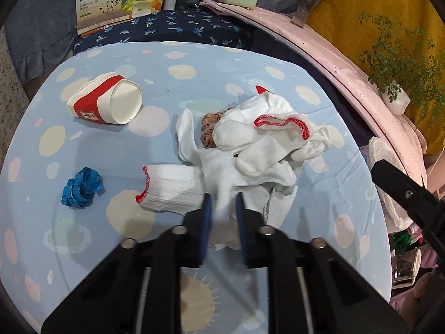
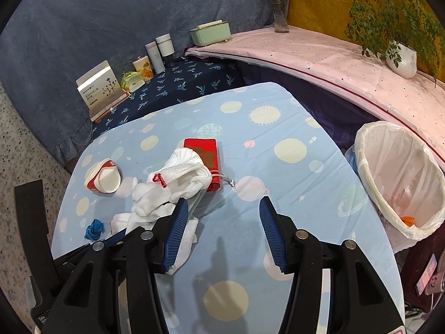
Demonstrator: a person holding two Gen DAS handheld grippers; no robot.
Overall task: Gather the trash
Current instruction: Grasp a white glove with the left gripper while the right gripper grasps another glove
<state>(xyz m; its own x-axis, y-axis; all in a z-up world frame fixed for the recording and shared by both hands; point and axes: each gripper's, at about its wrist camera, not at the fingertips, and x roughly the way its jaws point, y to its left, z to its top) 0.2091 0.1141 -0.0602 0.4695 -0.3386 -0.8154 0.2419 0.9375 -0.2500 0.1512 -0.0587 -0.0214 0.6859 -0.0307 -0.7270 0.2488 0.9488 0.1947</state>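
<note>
The left gripper [image 1: 224,203] clamps white cloth at the near edge of the glove pile [image 1: 250,144]. The right gripper [image 2: 222,211] hangs with jaws apart, empty, the lined bin [image 2: 400,178] to its right.

The surface [image 2: 292,167] is covered in smooth matt printed cloth. The gloves [image 1: 250,150] are knitted of ribbed white cotton, hemmed in red yarn. The cup [image 1: 108,98] is made of matt paper. The bin liner [image 2: 400,172] is formed of thin, glossy plastic.
</note>
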